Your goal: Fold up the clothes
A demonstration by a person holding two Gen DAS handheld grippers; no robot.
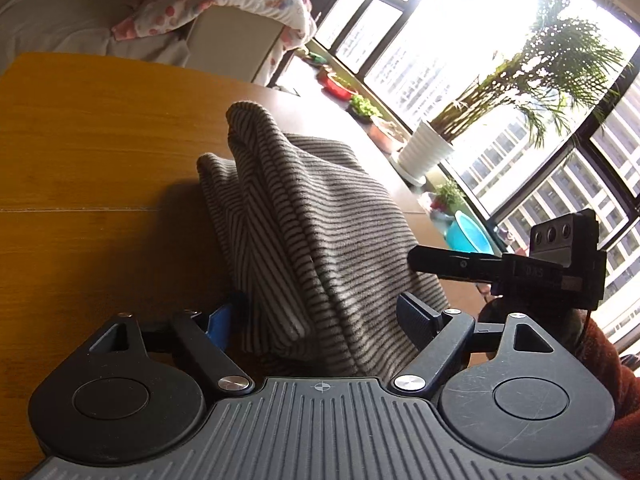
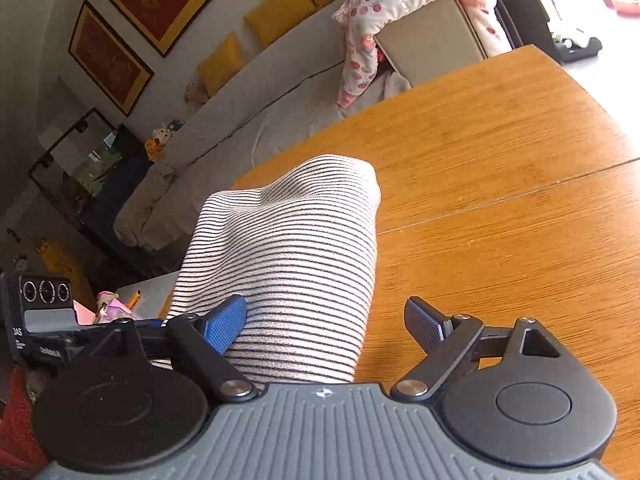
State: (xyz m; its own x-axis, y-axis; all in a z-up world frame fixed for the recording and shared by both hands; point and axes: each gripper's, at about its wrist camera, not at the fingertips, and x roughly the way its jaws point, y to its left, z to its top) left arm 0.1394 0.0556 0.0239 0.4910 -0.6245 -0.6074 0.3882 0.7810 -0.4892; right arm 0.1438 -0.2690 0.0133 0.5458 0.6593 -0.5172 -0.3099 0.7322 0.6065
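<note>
Left wrist view: a soft, ribbed-looking striped garment [image 1: 320, 216], beige with thin dark lines, is lying bunched in folds on the smooth wooden surface [image 1: 80, 152]. Its long axis is running from 6 o'clock up toward 11 o'clock. The left gripper [image 1: 320, 316] is holding its fingers apart, cloth lying between them, the near hem hidden behind the gripper body. The right gripper [image 1: 500, 268] is reaching in from 3 o'clock.

Right wrist view: the garment [image 2: 288, 264] is lying as a rounded oblong pointing toward 12 o'clock. The right gripper [image 2: 324, 324] is keeping its fingers spread, the blue pad [image 2: 224, 328] at the cloth's edge; contact is hard to judge.
</note>
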